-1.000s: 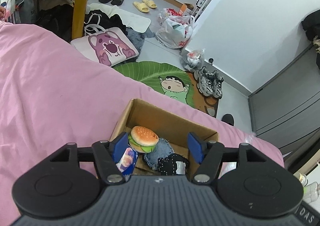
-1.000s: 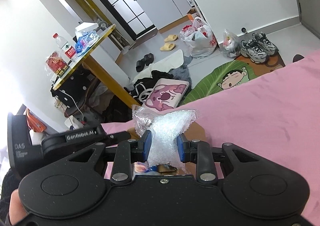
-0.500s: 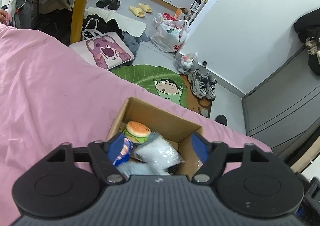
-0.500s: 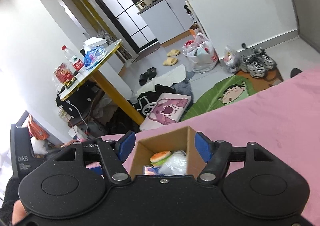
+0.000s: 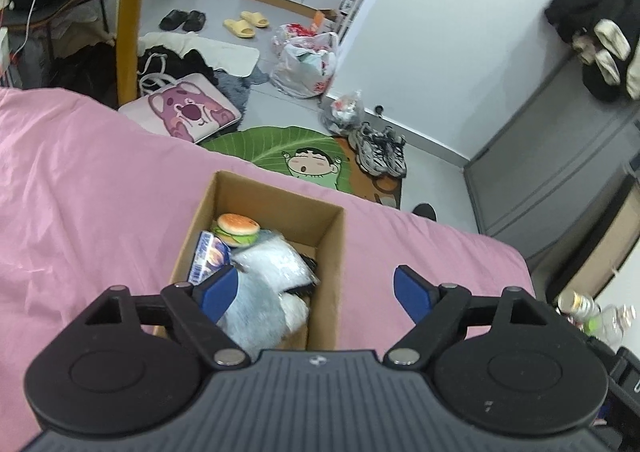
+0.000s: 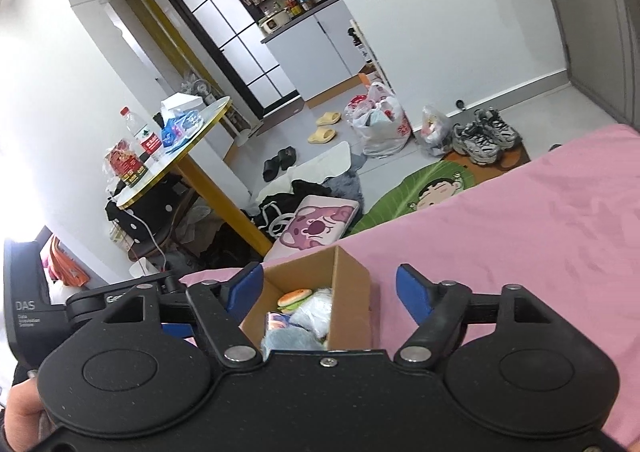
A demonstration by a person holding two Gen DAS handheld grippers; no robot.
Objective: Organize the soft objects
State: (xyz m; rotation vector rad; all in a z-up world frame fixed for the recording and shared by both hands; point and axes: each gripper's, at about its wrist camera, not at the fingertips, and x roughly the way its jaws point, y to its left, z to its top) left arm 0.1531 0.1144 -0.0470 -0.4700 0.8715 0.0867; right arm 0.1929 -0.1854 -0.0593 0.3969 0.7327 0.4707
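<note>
An open cardboard box (image 5: 326, 252) (image 6: 352, 292) sits on the pink bedcover (image 5: 80, 192). Inside lie a soft burger toy (image 5: 236, 229) (image 6: 295, 298), a blue snack packet (image 5: 210, 257), a clear plastic bag of white filling (image 5: 276, 264) (image 6: 318, 310) and a pale fluffy item (image 5: 260, 312). My left gripper (image 5: 316, 292) hangs open above the box's right wall, holding nothing. My right gripper (image 6: 330, 296) is open too, just above the box, with nothing between its fingers. The left gripper's body (image 6: 100, 300) shows at the left of the right wrist view.
Beyond the bed edge the floor holds a green cartoon mat (image 5: 296, 156), a pink bear cushion (image 5: 184, 112), sneakers (image 5: 380, 152), plastic bags (image 5: 304, 68) and slippers (image 5: 244, 22). A yellow-legged table (image 6: 176, 156) with bottles stands at the left. A hand (image 6: 20, 424) holds the right gripper.
My right gripper opened and let the clear plastic bag drop into the box, then drew back and up. My left gripper widened and shifted right over the box's wall.
</note>
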